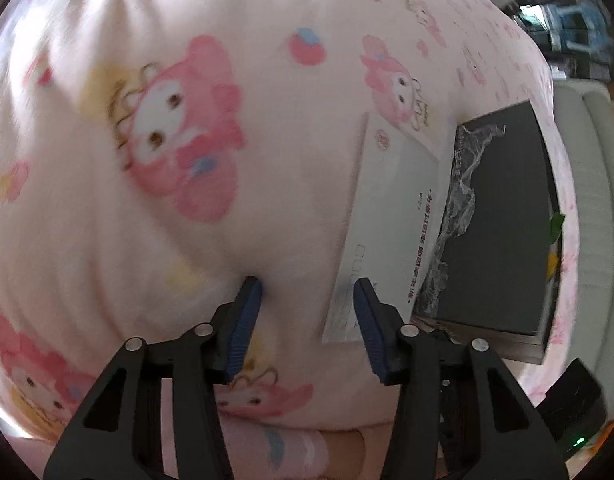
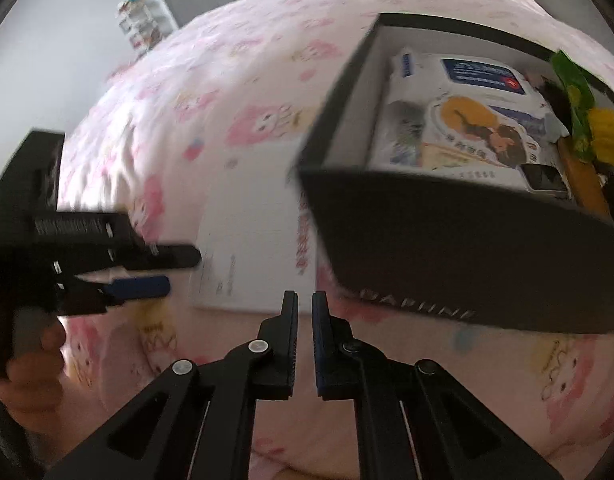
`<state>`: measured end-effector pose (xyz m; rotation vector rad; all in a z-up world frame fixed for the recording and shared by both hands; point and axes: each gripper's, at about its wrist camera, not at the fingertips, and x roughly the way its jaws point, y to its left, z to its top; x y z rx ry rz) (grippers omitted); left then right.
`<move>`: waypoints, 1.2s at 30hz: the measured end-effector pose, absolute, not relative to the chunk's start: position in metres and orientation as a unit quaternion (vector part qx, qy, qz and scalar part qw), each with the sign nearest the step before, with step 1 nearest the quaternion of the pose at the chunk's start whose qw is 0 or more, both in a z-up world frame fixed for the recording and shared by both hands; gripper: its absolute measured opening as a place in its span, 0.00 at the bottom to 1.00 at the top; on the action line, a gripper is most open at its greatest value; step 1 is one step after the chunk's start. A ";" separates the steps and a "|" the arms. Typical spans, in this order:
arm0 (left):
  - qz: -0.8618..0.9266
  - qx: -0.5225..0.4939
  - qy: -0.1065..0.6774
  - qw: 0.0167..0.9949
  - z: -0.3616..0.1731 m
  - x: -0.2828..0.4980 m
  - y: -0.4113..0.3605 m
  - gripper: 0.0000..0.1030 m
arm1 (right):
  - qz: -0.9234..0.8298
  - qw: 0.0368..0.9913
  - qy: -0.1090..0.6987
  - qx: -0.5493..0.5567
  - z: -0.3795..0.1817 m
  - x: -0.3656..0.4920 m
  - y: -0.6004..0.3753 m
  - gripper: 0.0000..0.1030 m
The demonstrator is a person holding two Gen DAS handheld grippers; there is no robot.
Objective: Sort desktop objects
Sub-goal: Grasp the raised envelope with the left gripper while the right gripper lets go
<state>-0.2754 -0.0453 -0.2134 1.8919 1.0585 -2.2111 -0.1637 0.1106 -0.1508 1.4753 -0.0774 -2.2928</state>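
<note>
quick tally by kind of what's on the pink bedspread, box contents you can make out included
Boxes: 1, the open dark grey cardboard box
Flat white printed sheets: 1, lying beside the box
White wipe-type packets in the box: 2, a blue-labelled one and one with an orange cartoon picture
Green and yellow wrappers in the box: 1
Total: 5; other box contents are too hidden to count.

On the bed (image 2: 235,92) lies a flat card (image 2: 259,248), w/ an open box (image 2: 447,248) touching its right side. In the box, packets (image 2: 467,120) lie stacked. The left claw (image 2: 175,270) is left of the card; the right claw (image 2: 305,300) is in front of it.
</note>
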 end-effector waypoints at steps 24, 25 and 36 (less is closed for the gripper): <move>-0.757 0.547 0.327 -0.142 -0.170 -0.259 -0.003 0.03 | -0.826 0.273 -0.026 0.493 -0.137 -0.137 0.114 0.13; -0.756 0.549 0.327 -0.139 -0.173 -0.263 0.000 0.03 | -0.828 0.276 -0.015 0.488 -0.136 -0.134 0.111 0.18; -0.753 0.547 0.323 -0.170 -0.175 -0.265 0.014 0.06 | -0.847 0.274 0.029 0.454 -0.143 -0.130 0.084 0.19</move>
